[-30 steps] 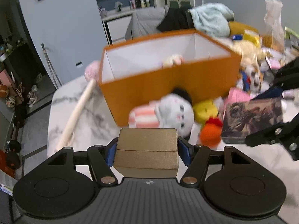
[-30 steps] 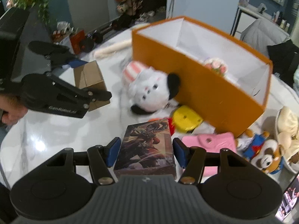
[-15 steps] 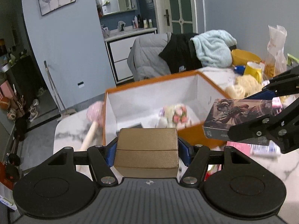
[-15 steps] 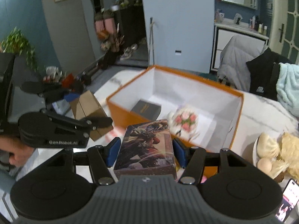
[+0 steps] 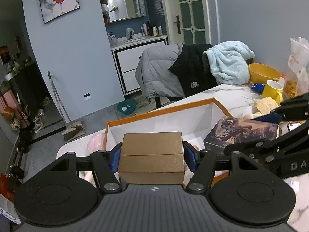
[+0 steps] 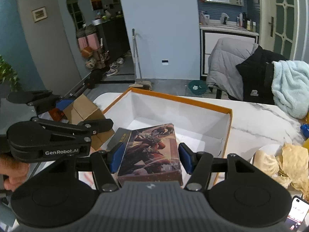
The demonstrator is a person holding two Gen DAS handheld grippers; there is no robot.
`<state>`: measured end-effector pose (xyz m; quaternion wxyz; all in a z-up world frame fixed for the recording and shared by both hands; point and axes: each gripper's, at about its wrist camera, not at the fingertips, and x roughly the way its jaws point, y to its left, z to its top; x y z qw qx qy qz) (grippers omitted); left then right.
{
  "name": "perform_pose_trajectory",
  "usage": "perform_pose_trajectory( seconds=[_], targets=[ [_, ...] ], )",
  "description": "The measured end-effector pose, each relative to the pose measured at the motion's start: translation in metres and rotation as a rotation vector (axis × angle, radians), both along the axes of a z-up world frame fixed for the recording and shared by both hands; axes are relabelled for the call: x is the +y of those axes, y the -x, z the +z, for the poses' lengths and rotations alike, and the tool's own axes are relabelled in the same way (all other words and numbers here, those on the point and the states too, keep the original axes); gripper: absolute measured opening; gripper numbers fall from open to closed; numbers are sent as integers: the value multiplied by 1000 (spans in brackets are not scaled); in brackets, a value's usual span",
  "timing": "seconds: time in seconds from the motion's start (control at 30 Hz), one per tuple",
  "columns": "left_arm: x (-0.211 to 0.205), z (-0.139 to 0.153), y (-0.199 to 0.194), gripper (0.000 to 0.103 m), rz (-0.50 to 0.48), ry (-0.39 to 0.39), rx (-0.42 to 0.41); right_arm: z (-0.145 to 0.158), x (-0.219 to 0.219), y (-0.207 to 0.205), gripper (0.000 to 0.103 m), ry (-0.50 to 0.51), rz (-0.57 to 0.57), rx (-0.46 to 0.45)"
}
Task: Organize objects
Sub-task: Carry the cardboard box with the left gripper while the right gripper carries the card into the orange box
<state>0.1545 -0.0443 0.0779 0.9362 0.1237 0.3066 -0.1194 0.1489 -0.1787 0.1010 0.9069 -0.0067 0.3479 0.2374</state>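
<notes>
Left gripper (image 5: pixel 151 155): blue pads clamped on the two sides of a plain cardboard box (image 5: pixel 151 154), carried clear of the table
Right gripper (image 6: pixel 149 155): closed on an illustrated card box (image 6: pixel 152 150); the left pad presses its edge, the right pad's contact is hard to make out
Change: a second ago both boxes hung low beside the orange wall with plush toys between; now both are raised and carried to the bin's near rim, the illustrated one over its opening, and the toys are out of sight
Meaning: judged as the carry finishing; lowering and release into the bin come next
Cardboard box: matte kraft card, squat block, flap seam across its top
Illustrated box: glossy printed card, flat and oblong, a warrior figure on its lid
Orange storage bin (image 6: pixel 228 123): stiff board, orange outside, white inside, open top; a dark flat box (image 6: pixel 120 138) lies on its floor
Table (image 6: pixel 256 119): white marble-look top with grey veins, smooth and shiny
Beyond: yellow mug (image 5: pixel 273 91), fluffy pale-blue towel (image 5: pixel 229 63) over a chair
</notes>
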Motion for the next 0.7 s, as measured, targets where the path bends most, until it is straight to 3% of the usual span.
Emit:
perform_pose_trajectory(
  seconds=[0.37, 0.7],
  targets=[
    [-14, -25, -35, 73, 5, -37, 46, -36, -9, -49, 62, 14, -116, 44],
    [-13, -55, -66, 73, 45, -73, 115, -76, -8, -77, 62, 70, -134, 79]
  ],
)
